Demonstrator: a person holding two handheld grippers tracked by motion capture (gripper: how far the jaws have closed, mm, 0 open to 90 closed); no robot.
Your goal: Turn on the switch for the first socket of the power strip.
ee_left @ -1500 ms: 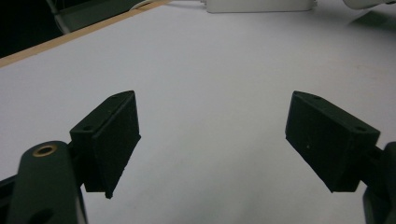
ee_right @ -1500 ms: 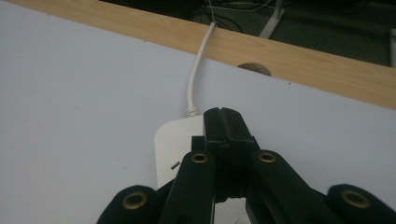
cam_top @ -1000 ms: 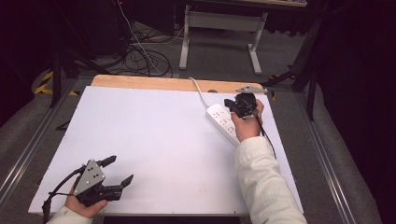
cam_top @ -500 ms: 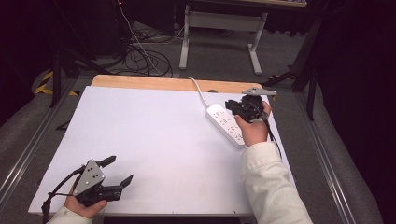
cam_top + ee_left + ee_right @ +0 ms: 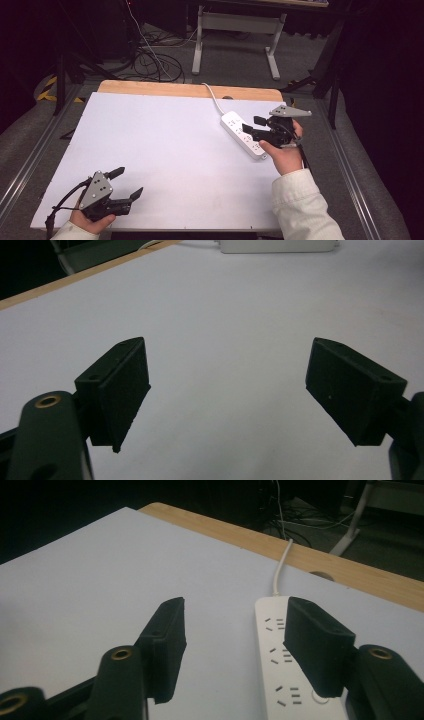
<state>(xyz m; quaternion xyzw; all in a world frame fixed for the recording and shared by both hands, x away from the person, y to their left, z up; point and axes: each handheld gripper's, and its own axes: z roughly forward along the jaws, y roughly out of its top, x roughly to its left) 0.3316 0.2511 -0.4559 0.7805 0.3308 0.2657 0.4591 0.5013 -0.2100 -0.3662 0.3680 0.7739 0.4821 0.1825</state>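
In the high view, the white power strip (image 5: pixel 243 134) lies near the counter's (image 5: pixel 165 150) far right corner, and the right tool (image 5: pixel 254 126) hovers over its near end, jaws having just been opening with nothing between them. The left tool (image 5: pixel 127 183) rests at the near left corner, spread wide and empty. The left gripper view shows bare counter between its jaws. In the right gripper view, one jaw hangs over the strip's sockets (image 5: pixel 280 652); this looks like a release, and the next move probably calls for backing clear. No writing is legible.

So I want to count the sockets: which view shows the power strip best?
The high view: the whole power strip and its cable lie unobstructed. The right gripper view has a jaw covering part of it; the left gripper view catches one distant edge.
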